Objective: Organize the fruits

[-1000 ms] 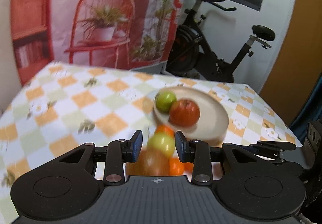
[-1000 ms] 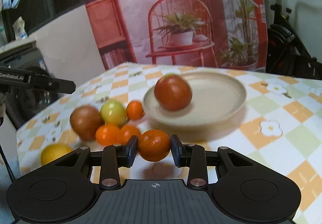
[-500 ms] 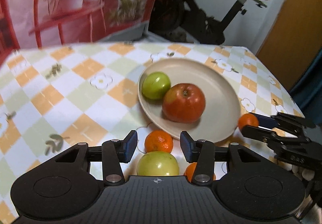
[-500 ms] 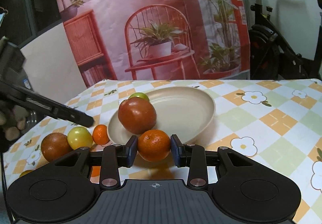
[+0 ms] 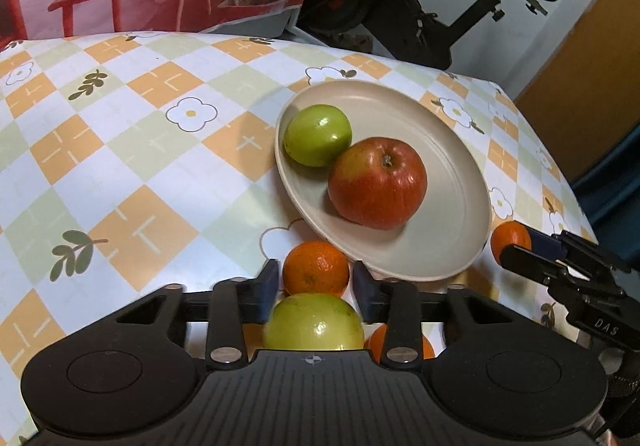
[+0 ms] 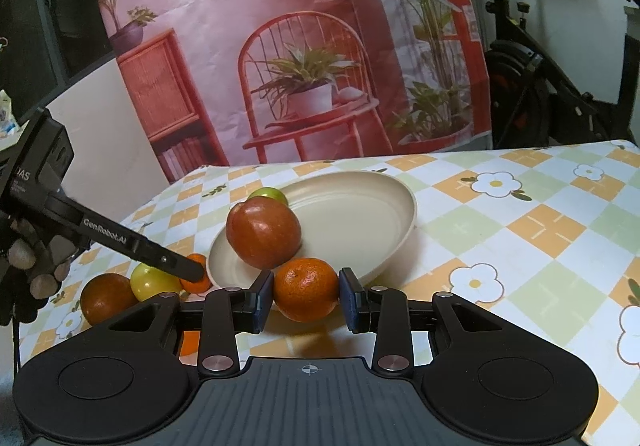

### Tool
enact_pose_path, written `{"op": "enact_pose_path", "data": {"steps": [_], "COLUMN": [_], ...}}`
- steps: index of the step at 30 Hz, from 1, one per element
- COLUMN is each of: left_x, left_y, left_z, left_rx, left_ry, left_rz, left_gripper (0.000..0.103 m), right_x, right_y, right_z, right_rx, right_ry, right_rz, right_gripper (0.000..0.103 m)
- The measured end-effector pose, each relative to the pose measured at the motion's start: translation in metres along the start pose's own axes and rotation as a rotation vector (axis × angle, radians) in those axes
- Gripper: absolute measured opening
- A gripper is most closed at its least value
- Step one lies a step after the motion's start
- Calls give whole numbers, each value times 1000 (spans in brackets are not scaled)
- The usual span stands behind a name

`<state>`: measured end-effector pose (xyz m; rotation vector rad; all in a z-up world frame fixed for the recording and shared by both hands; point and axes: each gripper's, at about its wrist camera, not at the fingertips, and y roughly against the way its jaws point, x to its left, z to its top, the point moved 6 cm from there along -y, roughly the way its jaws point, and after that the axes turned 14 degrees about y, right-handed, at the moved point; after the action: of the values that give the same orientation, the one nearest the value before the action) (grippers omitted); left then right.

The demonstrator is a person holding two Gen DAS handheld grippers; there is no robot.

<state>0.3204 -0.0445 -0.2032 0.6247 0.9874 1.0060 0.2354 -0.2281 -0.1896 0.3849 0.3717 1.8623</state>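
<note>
The right claw point(image 6: 306, 296) is gripping a tangerine point(image 6: 306, 288) just beside the plate point(image 6: 360, 205). The left claw point(image 5: 316, 286) is standing wide around another tangerine point(image 5: 316, 269), also beside the plate.

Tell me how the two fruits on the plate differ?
The green apple is smaller and evenly green; the red apple is larger, red with a yellowish patch. The green one sits by the plate's rim, the red one nearer the middle, stem up. Both are glossy, round and touching.

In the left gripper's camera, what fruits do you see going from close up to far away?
Yellow-green fruit → orange → red apple → green apple, the last two on the plate.
</note>
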Motion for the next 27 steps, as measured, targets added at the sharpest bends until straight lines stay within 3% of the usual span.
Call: {"op": "enact_pose_path", "data": {"steps": [12, 19, 27], "left_x": [-3, -18, -27], "left_y": [29, 34, 11], "left_z": [4, 19, 31], "left_rx": [-119, -229, -222], "left_ry": [-17, -73, -122], "left_rz": [-16, -12, 36], "left_gripper": [37, 37, 37], "right_x": [2, -10, -34], "right_y": [-3, -20, -55], "right_z": [4, 20, 43], "right_rx": [-8, -3, 19], "right_ry": [20, 78, 129], "right_rz": [3, -65, -131], "right_gripper": [32, 32, 32]}}
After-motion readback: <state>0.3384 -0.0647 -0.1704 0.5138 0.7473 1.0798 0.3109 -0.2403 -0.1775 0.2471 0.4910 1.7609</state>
